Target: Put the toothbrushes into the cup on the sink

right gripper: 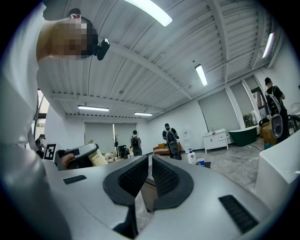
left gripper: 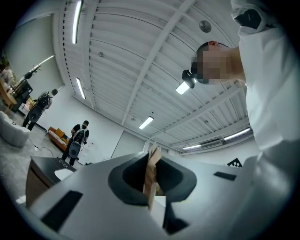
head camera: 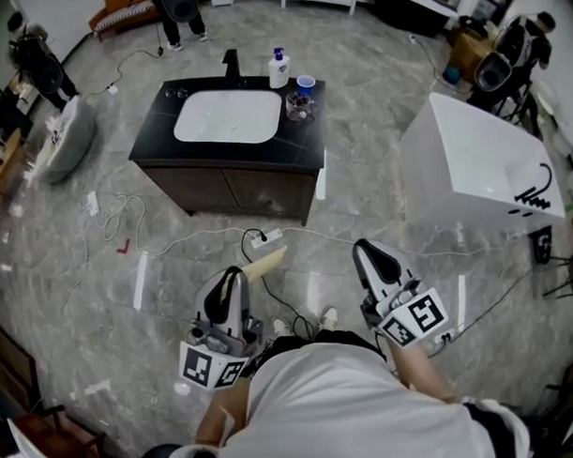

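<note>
The black-topped sink cabinet (head camera: pixel 161 134) with a white basin stands across the floor, ahead of me. On its right end are a small blue cup (head camera: pixel 306 83), a clear glass cup (head camera: pixel 299 106) and a white pump bottle (head camera: pixel 279 69). My left gripper (head camera: pixel 239 272) is shut on a flat tan packet (head camera: pixel 266 263), whose thin edge stands between the jaws in the left gripper view (left gripper: pixel 152 180). The right gripper view shows the same packet (right gripper: pixel 97 158) sticking out of the left gripper (right gripper: pixel 77 158). My right gripper (head camera: pixel 362 247) is shut, its ribbed pads (right gripper: pixel 164 177) together with nothing between them.
A white bathtub (head camera: pixel 472 160) stands at the right. Cables and a power strip (head camera: pixel 266 238) lie on the grey floor between me and the cabinet. A pale oval tub (head camera: pixel 66 137) sits at the left. People stand at the back (head camera: pixel 181 16) and far right (head camera: pixel 519 41).
</note>
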